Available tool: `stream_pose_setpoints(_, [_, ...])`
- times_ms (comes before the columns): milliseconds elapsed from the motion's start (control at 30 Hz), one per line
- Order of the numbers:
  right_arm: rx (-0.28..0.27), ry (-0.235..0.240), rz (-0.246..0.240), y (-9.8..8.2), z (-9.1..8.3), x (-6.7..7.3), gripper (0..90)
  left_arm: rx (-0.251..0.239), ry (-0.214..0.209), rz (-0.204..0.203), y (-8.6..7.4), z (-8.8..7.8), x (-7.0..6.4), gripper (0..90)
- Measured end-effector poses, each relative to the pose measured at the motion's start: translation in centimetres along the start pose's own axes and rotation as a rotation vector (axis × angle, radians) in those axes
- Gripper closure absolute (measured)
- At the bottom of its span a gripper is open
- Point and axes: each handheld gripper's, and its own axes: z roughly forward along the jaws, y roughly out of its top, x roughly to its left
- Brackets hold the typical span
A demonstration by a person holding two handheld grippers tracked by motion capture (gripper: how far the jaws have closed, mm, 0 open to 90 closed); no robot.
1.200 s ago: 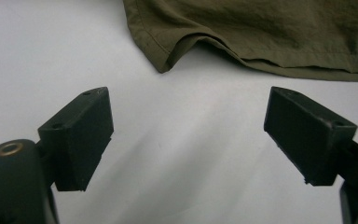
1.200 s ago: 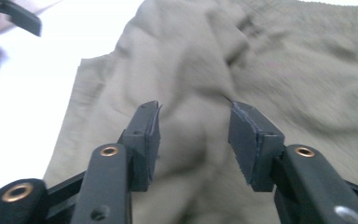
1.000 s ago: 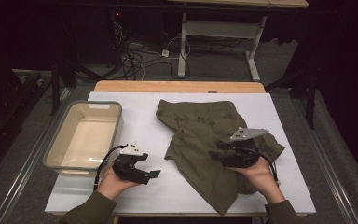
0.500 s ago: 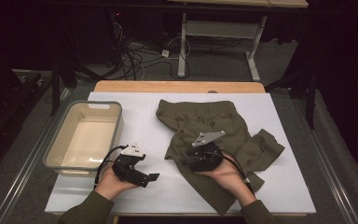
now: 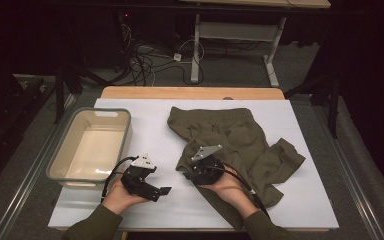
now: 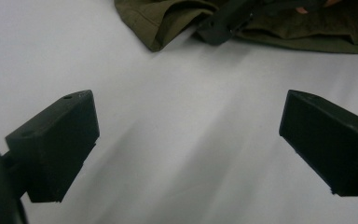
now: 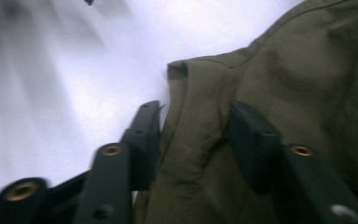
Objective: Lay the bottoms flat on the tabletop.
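Observation:
A pair of olive green shorts lies crumpled on the white table, right of centre. My right gripper is at the shorts' left edge. Its jaws have just been closing, and a fold of the fabric lies between them, with my right gripper still open around it. My left gripper hovers over bare table to the left of the shorts, its jaws having just opened wider. In the left gripper view my left gripper stands wide open with nothing in it, and the shorts' edge lies ahead.
A beige plastic bin stands at the table's left side, with nothing inside it. A wooden board runs along the far edge. Cables and a desk frame lie on the floor beyond.
My right hand has travelled left across the shorts, from their right side to their left edge, and come lower. The left hand has stayed where it was.

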Motion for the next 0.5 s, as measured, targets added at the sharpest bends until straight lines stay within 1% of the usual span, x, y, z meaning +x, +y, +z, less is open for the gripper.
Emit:
stream_pose_setpoints(33, [-0.003,-0.007,-0.003,0.0,0.0,-0.1,65.1,0.001,0.001,-0.001,0.0,0.0,0.0,4.8])
stream_pose_setpoints(67, [-0.002,-0.019,-0.001,-0.1,-0.1,-0.1,72.2,-0.001,0.0,-0.002,0.0,0.0,0.0,4.8])
stream_pose_setpoints(133, [-0.006,-0.032,0.007,-0.2,-0.1,-0.2,81.8,-0.003,0.001,-0.003,0.0,0.0,0.0,4.8])
stream_pose_setpoints(200, [-0.006,-0.035,0.01,-0.2,-0.2,-0.4,87.5,-0.003,0.003,-0.005,0.0,0.0,0.0,4.9])
stream_pose_setpoints(267, [-0.006,-0.012,0.019,-0.3,-0.3,-0.4,88.3,-0.005,0.005,-0.006,0.0,-0.1,0.0,4.9])
stream_pose_setpoints(333, [-0.001,0.004,0.01,-0.4,-0.5,-0.2,88.4,-0.009,0.004,-0.008,0.0,-0.1,0.1,4.9])
stream_pose_setpoints(500, [-0.007,0.063,-0.033,-1.0,-1.5,0.8,88.4,-0.017,0.007,-0.011,0.0,-0.3,0.2,4.9])
